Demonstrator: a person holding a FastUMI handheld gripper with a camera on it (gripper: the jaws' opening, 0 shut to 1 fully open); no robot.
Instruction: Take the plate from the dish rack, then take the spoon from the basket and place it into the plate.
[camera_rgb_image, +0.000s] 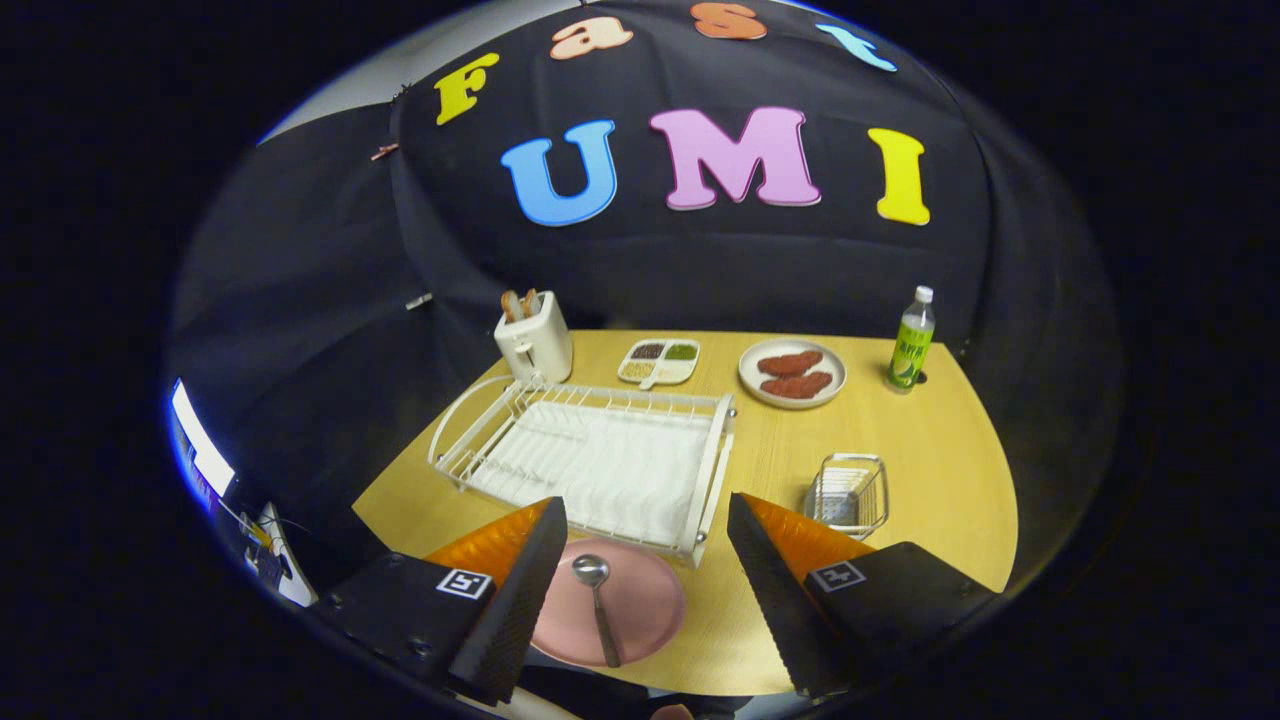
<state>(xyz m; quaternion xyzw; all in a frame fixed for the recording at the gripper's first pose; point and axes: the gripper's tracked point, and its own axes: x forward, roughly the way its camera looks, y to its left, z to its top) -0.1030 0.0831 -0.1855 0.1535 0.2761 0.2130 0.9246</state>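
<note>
The gripper (645, 545) hangs above the near edge of the table with its two fingers (520, 590) spread wide apart, tips pointing forward and slightly down, jaws gripping nothing, the left finger's tip slightly lower and nearer than the right finger's tip.

The camera rides on the gripper (640, 590) and looks forward and downward along its two spread fingers, from above the near edge of the counter (930, 470); the pink plate (640, 600) lies close between the fingers; the dish rack (590, 460) sits just beyond; the booth wall closes the far side.
</note>
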